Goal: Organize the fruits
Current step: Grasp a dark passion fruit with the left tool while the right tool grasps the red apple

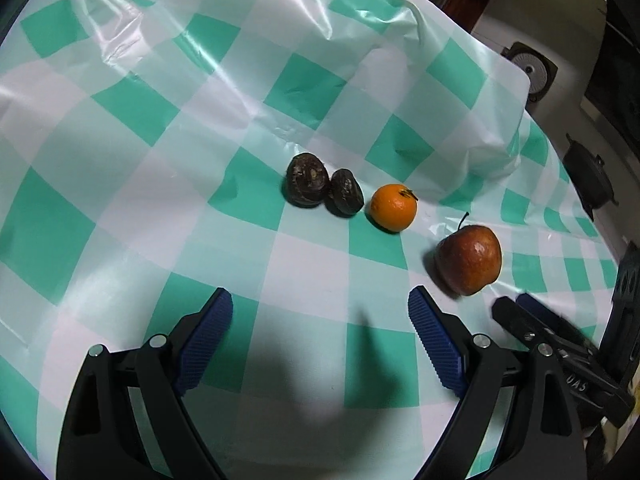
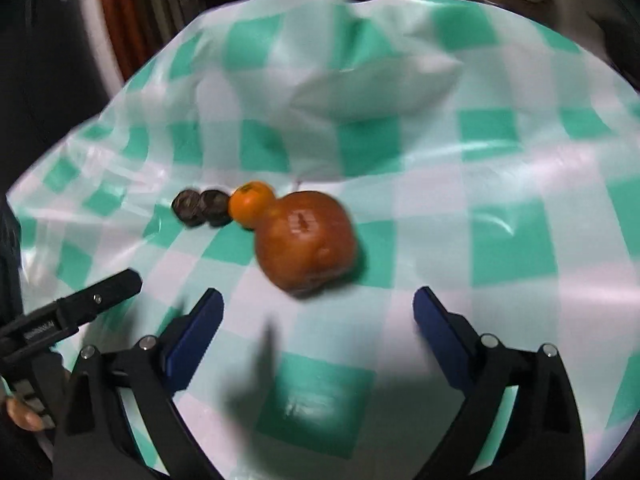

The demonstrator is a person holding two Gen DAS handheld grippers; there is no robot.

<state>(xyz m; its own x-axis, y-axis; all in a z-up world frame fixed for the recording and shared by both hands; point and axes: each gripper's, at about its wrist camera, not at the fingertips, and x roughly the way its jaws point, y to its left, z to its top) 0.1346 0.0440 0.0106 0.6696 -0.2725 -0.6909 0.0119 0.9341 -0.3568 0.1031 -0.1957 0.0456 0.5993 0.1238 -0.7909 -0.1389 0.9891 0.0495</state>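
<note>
While both grippers (image 1: 320, 312) (image 2: 318, 312) gape empty, apple (image 1: 468, 260) beside orange (image 1: 393, 207), dark fruits (image 1: 306, 179)

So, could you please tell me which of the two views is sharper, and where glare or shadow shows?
Left wrist view: sharp; the apple, the orange and the two dark fruits have crisp edges, glare streaks the tablecloth at upper left, and a shadow lies between the left tool's fingers. Right wrist view: motion-blurred, the apple smeared, with fisheye bending at the edges.
</note>
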